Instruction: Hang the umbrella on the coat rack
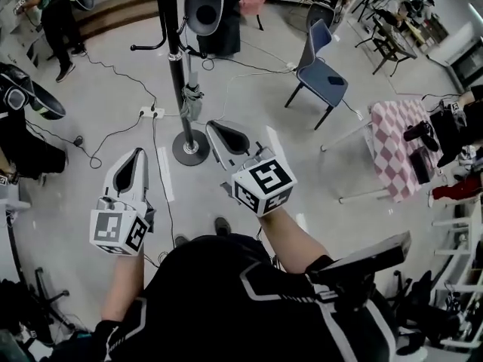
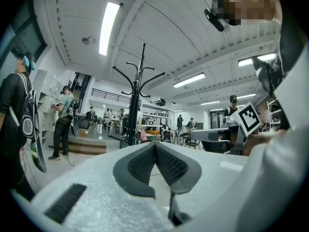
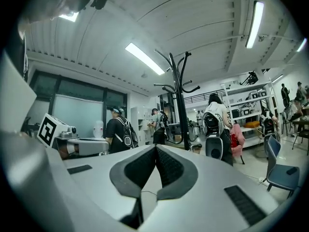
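Left gripper (image 1: 139, 155) pinched together, empty | right gripper (image 1: 213, 127) likewise | umbrella (image 1: 192, 101) at right's 11 o'clock, beside coat rack (image 1: 176, 59), untouched.

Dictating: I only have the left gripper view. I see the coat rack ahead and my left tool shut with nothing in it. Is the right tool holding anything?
Observer: No. The right gripper view shows the right tool shut, with nothing between its jaws.
Operator: What's at the rack's foot? My tool blocks it.
Observer: The head view shows the coat rack standing on a round base, with a power strip on the floor just left of it.
Operator: Anything on the right?
Observer: A blue chair stands to the right of the rack, well apart from it.
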The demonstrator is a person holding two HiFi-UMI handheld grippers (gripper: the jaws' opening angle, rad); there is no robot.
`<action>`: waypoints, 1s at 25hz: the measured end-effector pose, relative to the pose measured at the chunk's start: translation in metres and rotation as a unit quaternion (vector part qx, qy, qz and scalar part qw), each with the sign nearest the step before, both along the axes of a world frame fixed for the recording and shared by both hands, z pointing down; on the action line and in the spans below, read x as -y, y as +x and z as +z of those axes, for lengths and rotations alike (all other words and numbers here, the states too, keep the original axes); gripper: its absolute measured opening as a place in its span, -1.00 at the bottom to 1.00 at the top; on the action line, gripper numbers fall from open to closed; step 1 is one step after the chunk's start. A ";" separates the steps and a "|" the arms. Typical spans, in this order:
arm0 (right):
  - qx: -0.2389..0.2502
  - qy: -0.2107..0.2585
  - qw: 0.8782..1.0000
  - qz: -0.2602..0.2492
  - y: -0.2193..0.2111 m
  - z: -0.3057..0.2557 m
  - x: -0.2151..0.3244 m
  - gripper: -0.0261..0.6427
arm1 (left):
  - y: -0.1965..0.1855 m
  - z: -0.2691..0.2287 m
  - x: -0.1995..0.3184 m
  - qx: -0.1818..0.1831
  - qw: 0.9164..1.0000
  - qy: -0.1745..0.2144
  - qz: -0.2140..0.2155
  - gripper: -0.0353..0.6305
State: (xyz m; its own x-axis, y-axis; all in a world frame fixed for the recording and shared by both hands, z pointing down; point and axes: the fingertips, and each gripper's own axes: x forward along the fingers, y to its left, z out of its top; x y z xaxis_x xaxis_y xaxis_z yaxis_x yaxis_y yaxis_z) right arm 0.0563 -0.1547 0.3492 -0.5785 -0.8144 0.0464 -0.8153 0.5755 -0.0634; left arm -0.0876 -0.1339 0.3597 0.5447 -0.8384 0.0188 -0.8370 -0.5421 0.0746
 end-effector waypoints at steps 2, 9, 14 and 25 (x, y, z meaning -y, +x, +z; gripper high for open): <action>-0.004 0.002 1.000 0.002 -0.006 -0.003 -0.003 -0.90 | -0.005 -0.003 -0.003 -0.003 1.000 0.007 0.003 -0.86; -0.007 0.010 1.000 0.011 -0.023 -0.011 -0.009 -0.90 | -0.015 -0.008 -0.008 -0.008 1.000 0.011 0.010 -0.86; -0.011 0.011 1.000 0.023 -0.027 -0.011 -0.006 -0.90 | -0.025 -0.011 -0.005 -0.011 1.000 0.013 0.013 -0.86; -0.012 0.012 0.999 0.030 -0.027 -0.013 -0.010 -0.90 | -0.022 -0.015 -0.007 -0.019 0.999 0.019 0.020 -0.86</action>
State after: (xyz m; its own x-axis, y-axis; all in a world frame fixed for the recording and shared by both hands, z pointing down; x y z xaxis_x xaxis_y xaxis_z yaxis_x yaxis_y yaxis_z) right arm 0.0288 -0.1449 0.3362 -0.5267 -0.8492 0.0389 -0.8500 0.5259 -0.0302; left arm -0.1099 -0.1273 0.3449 0.5767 -0.8162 -0.0349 -0.8120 -0.5774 0.0851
